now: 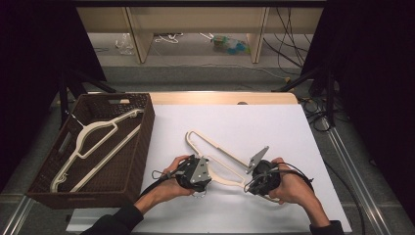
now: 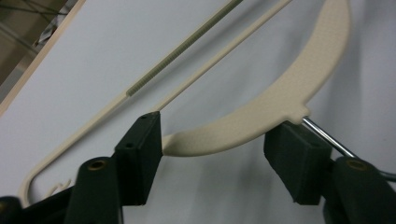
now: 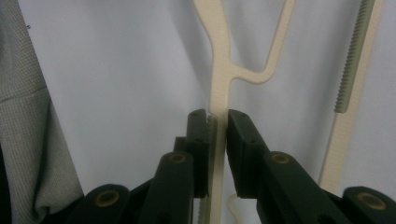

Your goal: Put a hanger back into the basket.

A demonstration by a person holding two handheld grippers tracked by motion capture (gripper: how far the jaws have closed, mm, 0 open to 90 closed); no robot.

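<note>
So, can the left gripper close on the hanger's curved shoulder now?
Probably yes: the left gripper is open around the hanger, whose shoulder lies between the pads with nothing blocking.

From above the near edge we look forward and down on the white tabletop [image 1: 274, 122], hands entering at 6 o'clock. Each gripper view sits very close, looking along its black fingers [image 2: 140, 149] toward 12 o'clock. All three views share the cream plastic hanger [image 1: 215, 147].

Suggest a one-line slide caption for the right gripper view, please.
Right claw clamped on a thin arm of the cream plastic hanger lying on the white tabletop.
</note>
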